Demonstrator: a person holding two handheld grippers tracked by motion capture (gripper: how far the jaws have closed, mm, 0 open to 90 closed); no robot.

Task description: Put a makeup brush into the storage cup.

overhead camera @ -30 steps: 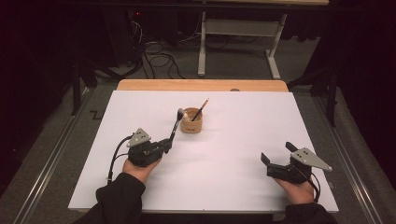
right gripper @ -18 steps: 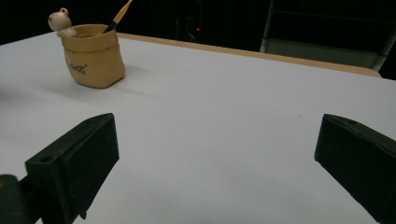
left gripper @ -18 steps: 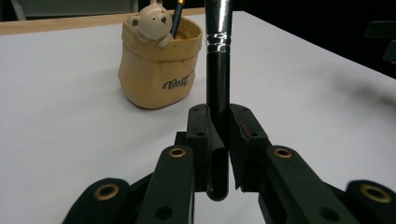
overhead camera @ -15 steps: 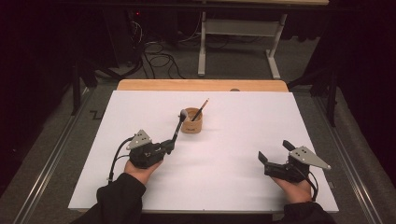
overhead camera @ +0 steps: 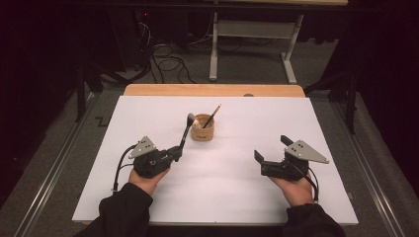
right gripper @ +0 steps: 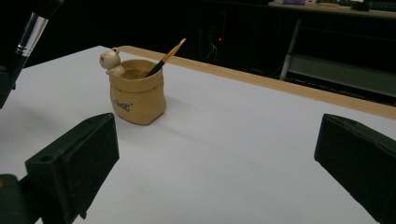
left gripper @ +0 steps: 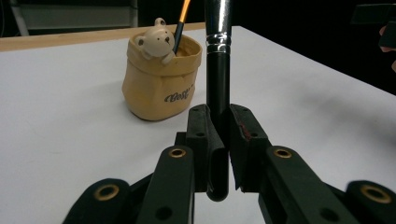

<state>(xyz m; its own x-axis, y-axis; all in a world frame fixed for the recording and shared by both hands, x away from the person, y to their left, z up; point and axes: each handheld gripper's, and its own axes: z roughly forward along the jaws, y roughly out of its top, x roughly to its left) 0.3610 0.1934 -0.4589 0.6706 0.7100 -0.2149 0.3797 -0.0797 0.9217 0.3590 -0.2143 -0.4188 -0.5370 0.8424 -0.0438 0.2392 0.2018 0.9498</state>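
While both hands rest low over the white sheet, the scene sorts by size as follows.

Table: a white sheet [overhead camera: 237,187] covers most of the top, with a strip of bare wood [overhead camera: 212,90] along the far edge.

Right gripper [overhead camera: 271,152]: held in the person's hand at the right of the sheet, well apart from the cup; its jaws stand wide, with nothing between them. In the right gripper view the two black pads sit at the far left and far right edges, and bare sheet lies between.

Left gripper [overhead camera: 177,152]: held at the left of the sheet, jaws drawn narrow and clamped on the lower handle of the makeup brush.

Cup [overhead camera: 202,128]: a tan, sack-shaped holder with a small bear figure [left gripper: 154,42] at its rim, standing upright near the middle of the sheet toward the far side.

Makeup brush [overhead camera: 187,129]: black handle with a silver ferrule, rising out of the left gripper; its head is just beside the cup's left side.

Paintbrush [overhead camera: 212,115]: thin, orange-tipped handle, leaning in the cup.
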